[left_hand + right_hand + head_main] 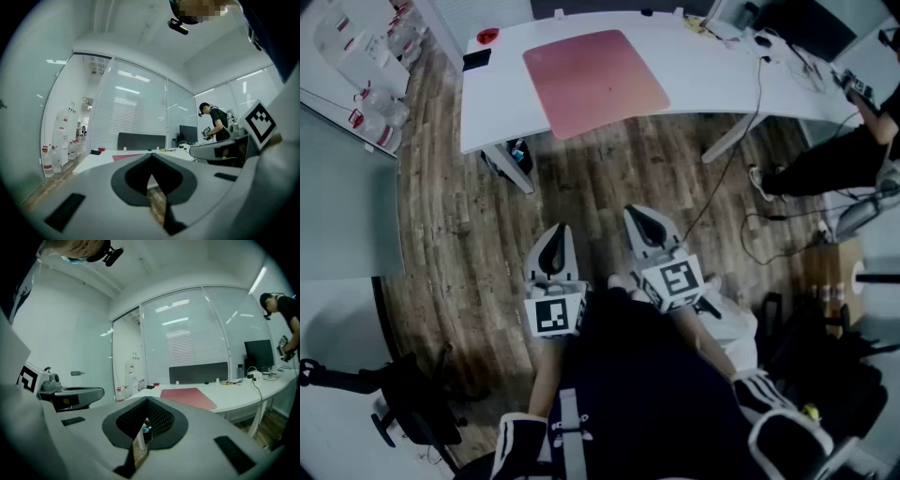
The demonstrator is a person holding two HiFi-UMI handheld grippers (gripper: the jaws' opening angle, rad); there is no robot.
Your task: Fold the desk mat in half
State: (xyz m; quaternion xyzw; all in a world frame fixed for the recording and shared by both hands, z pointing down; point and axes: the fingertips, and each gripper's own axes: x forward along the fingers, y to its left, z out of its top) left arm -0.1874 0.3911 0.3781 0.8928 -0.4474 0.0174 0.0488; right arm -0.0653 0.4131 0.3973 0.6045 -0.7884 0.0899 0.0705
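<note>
A: The left hand-held gripper (555, 236) and the right hand-held gripper (643, 221), how are they?
B: Both have their jaws together, with nothing in them. They hang over the brown wooden floor (469, 234).
A: Where is the flat pink rectangular desk mat (595, 80)?
B: It lies spread out on the long white bench (497, 94), well apart from both.

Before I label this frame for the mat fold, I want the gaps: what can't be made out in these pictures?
- Head view: the small red thing and the black thing on the desk are too small to identify.
- Head view: the second person is cut off by the right edge.
- Left gripper view: the desk mat is mostly hidden behind the left gripper.
</note>
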